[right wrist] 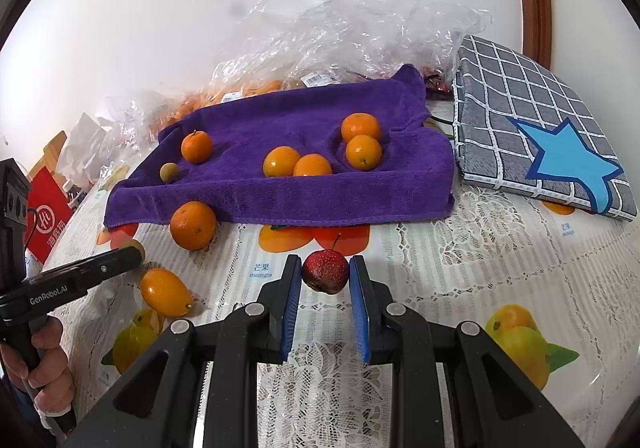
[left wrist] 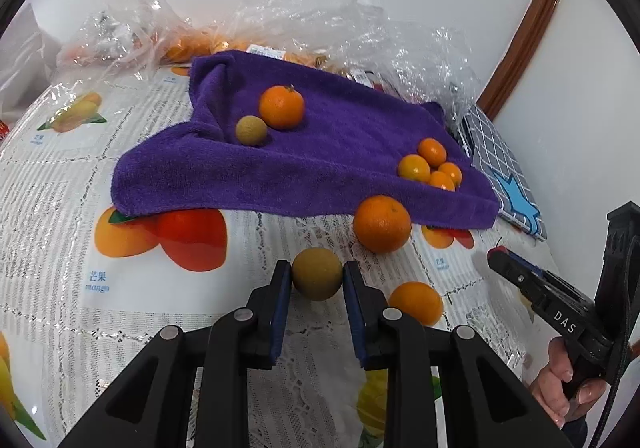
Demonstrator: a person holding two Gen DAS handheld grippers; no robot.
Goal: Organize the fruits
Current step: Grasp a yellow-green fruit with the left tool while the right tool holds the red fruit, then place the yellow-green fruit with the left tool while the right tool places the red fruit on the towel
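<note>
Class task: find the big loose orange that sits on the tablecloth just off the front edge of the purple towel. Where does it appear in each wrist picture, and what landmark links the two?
Left wrist view: big orange, right of centre, below the towel's front edge.
Right wrist view: the same orange, left of centre, at the towel's front-left corner.
Shared landmark: the purple towel.

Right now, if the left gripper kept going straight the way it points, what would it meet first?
The left gripper is shut on a small brown fruit. Straight ahead looks like bare tablecloth, then the front edge of the purple towel. The big orange sits slightly right of that line, though depth is unclear.
</note>
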